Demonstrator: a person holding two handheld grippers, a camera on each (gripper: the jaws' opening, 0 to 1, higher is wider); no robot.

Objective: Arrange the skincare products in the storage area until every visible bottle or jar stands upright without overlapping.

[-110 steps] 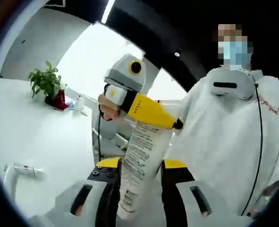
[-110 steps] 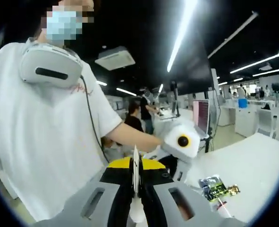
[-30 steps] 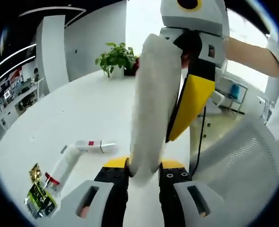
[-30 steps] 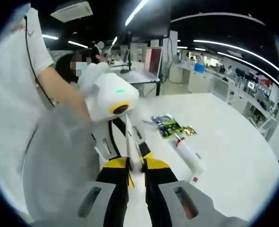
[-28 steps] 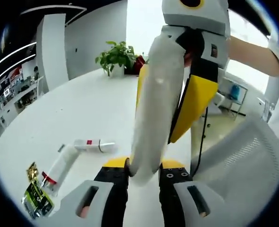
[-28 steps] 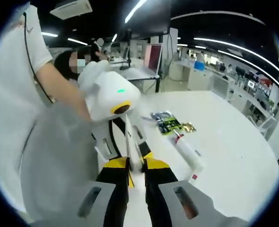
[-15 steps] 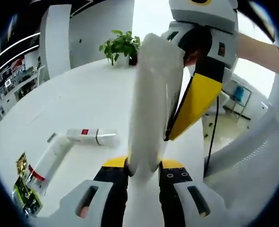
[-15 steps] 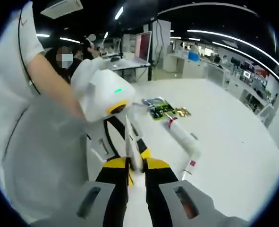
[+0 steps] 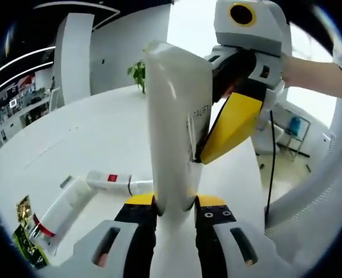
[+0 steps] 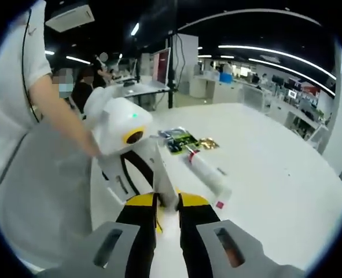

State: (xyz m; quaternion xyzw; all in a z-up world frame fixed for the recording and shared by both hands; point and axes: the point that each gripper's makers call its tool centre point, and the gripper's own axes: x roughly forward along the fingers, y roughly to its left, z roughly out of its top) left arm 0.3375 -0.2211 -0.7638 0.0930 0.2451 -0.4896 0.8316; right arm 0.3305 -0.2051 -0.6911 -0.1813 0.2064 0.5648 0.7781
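Left gripper view: white tube (image 9: 172,150) has swung more upright since a second ago, left gripper (image 9: 175,217) fingers clamping its lower end, right gripper (image 10: 166,217) pinching its edge, above worktop (image 9: 84,133). I judge placement close; two tubes (image 9: 110,182) lie flat.

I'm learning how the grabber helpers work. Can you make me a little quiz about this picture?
1. True or false: the big white tube is held by both grippers at once.
2. How many smaller white tubes lie flat on the white table? A) none B) two C) five
3. Fill in: the green packet lies on the table beside the end of a tube that has a red ____.

Key:
1. True. The left gripper clamps the tube's lower end and the right gripper pinches its upper edge.
2. B: one tube with a red band and one with a red square label.
3. band.
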